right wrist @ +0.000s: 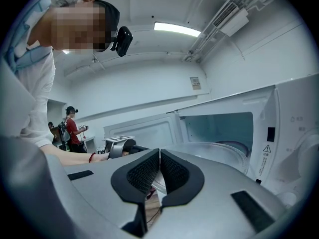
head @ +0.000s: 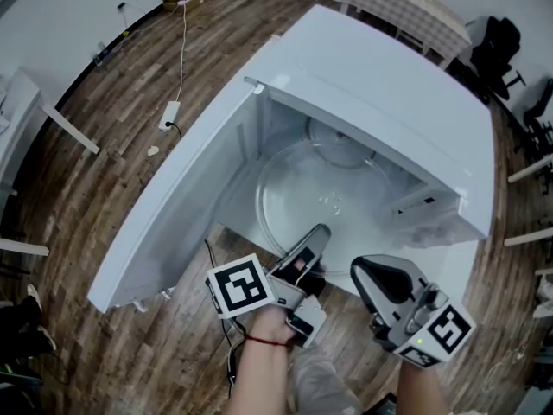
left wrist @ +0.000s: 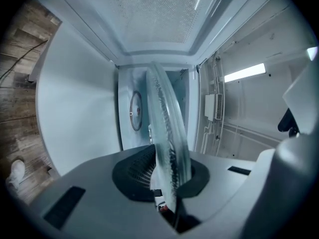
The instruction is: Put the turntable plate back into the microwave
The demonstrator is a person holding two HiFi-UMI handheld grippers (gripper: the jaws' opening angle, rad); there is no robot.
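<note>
Left gripper [head: 316, 233]: jaws clamped on near rim of glass turntable plate [head: 333, 199] | plate: inside cavity of open microwave [head: 389, 85], seen edge-on between jaws | right gripper [head: 370, 273]: jaws pressed together, holding nothing, just outside microwave front

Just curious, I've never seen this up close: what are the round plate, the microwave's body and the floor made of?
The plate looks like clear, glossy glass: the cavity shows through it. The microwave body is smooth white, probably painted metal, possibly plastic. The floor is brown planks with grain: wood or wood-look laminate.
</note>
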